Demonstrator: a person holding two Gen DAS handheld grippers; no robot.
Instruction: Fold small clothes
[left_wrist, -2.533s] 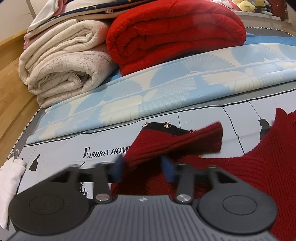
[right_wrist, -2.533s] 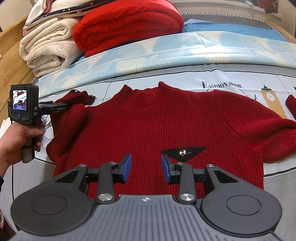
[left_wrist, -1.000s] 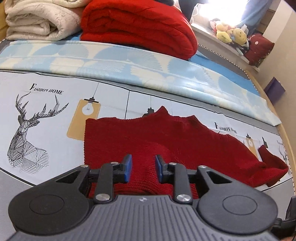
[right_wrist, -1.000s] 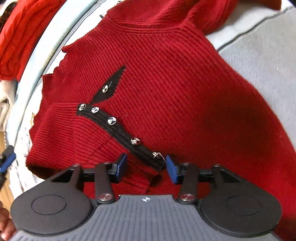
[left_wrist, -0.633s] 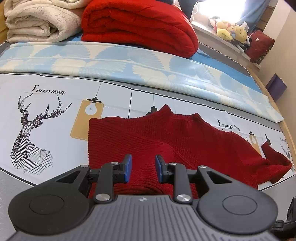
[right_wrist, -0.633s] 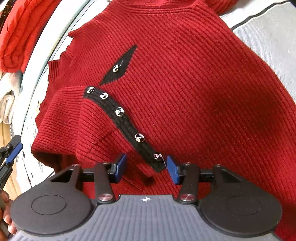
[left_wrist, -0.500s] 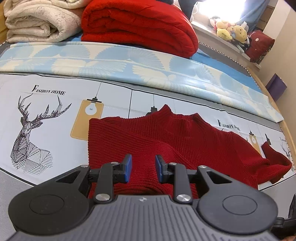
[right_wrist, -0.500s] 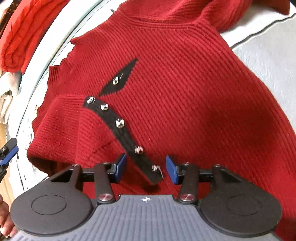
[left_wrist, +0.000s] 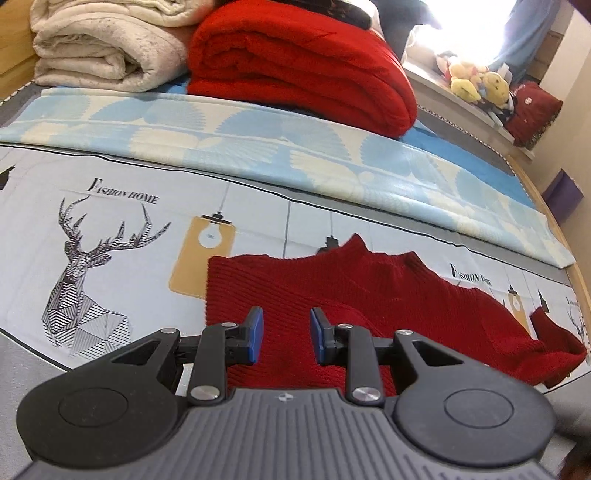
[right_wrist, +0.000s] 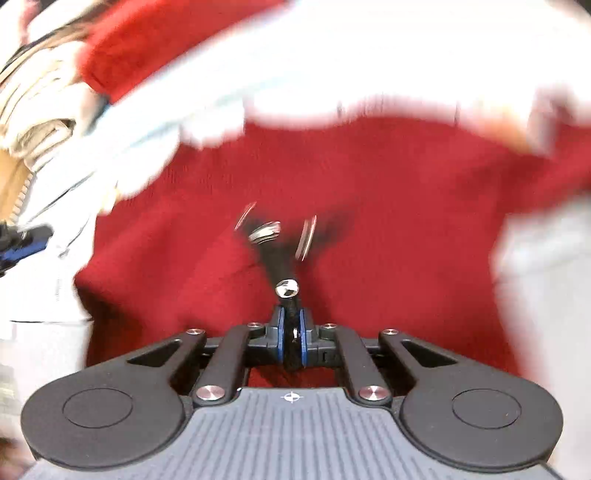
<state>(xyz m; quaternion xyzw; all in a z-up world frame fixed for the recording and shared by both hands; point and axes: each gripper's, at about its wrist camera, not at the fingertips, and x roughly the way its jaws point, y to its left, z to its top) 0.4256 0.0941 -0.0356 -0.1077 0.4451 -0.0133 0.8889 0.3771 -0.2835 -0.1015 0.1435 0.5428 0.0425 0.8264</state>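
Right wrist view shows my right tool (right_wrist: 291, 341) has just snapped together on the sweater's (left_wrist: 369, 295) black buttoned strip (right_wrist: 284, 273), so folding can start, while my left tool (left_wrist: 284, 334) hangs apart above the sweater on the bed (left_wrist: 110, 258).

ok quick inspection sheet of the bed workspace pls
surface: printed bedsheet with deer and lamp motifs, flat
job's things: red sweater spread on the sheet, far sleeve out to the side; black studded cuff raised
clutter: folded red blanket, cream blankets, blue patterned cover
grippers: left tongs open over the sweater; right tongs shut on the cuff
cables: nothing seen
surroundings: plush toys on a sill
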